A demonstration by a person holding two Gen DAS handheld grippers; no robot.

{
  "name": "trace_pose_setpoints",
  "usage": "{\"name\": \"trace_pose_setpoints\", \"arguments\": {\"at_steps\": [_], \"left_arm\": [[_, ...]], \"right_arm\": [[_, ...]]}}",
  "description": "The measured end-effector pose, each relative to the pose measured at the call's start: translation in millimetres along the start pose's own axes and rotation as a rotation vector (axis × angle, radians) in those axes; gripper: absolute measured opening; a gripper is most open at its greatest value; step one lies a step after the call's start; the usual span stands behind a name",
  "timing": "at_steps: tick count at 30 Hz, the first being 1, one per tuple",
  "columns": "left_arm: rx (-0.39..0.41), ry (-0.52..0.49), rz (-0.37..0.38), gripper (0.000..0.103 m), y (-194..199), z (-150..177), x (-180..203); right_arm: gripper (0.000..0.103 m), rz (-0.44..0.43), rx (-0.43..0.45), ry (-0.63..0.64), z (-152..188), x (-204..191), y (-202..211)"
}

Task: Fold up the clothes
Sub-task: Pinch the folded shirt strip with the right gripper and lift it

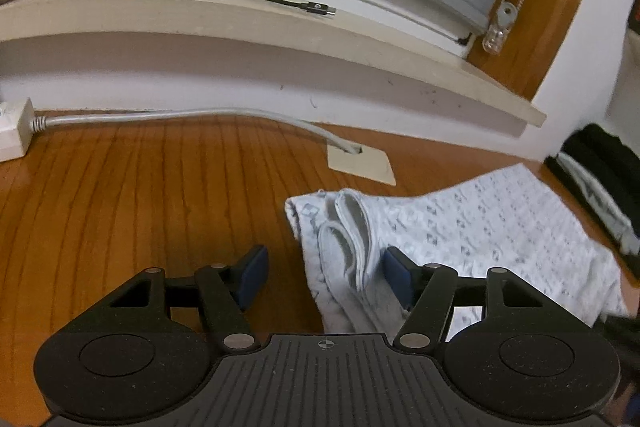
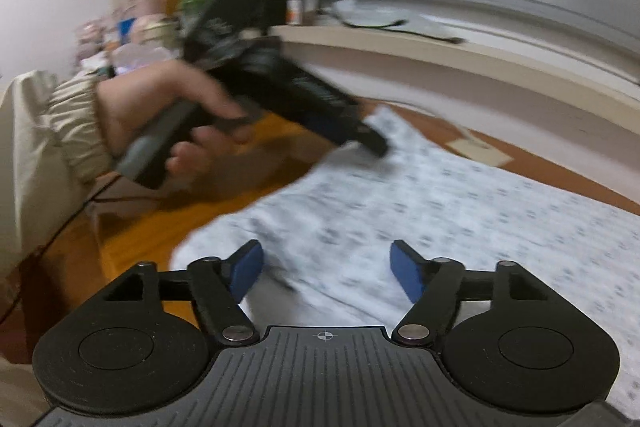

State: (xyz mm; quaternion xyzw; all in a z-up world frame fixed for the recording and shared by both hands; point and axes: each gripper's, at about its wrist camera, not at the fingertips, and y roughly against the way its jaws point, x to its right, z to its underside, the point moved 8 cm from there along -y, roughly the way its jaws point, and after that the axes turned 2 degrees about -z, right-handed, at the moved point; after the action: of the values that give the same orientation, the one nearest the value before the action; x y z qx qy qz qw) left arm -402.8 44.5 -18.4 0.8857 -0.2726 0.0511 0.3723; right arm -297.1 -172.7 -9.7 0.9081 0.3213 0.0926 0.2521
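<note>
Left gripper (image 1: 324,273) jaws wide, low over the folded cuffs at the left end of a pale patterned garment (image 1: 500,239) lying flat on the wooden table (image 1: 120,207), toward its right side. Right gripper (image 2: 326,271) jaws wide, nothing held, above the garment's near edge. Dark folded clothes (image 1: 600,179) at table's far-right edge

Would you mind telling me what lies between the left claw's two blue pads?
In the left wrist view, bare wooden table and the folded edge of the patterned cloth lie between the open left claw pads.
</note>
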Motion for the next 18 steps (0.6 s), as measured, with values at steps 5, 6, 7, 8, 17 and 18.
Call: {"name": "trace_pose_setpoints", "arguments": {"at_steps": [5,6,7,8,17,18], "left_arm": [[0.008,-0.008,-0.013,0.060,-3,0,4],[0.010,-0.007,-0.013,0.060,-3,1,5],[0.012,-0.007,-0.014,0.060,-2,1,5],[0.013,-0.004,-0.013,0.060,-2,2,5],[0.022,0.001,-0.020,0.059,0,3,5],[0.023,0.001,-0.019,0.059,0,3,5]], "right_arm": [[0.072,-0.008,-0.005,0.022,-7,-18,-10],[0.072,-0.015,0.005,0.015,-8,-19,-8],[0.073,-0.023,0.016,0.007,-10,-20,-6],[0.075,-0.030,0.017,0.014,-11,-23,-6],[0.083,-0.024,-0.038,0.085,-3,-40,-26],[0.083,-0.021,-0.047,0.089,-1,-40,-28]]}}
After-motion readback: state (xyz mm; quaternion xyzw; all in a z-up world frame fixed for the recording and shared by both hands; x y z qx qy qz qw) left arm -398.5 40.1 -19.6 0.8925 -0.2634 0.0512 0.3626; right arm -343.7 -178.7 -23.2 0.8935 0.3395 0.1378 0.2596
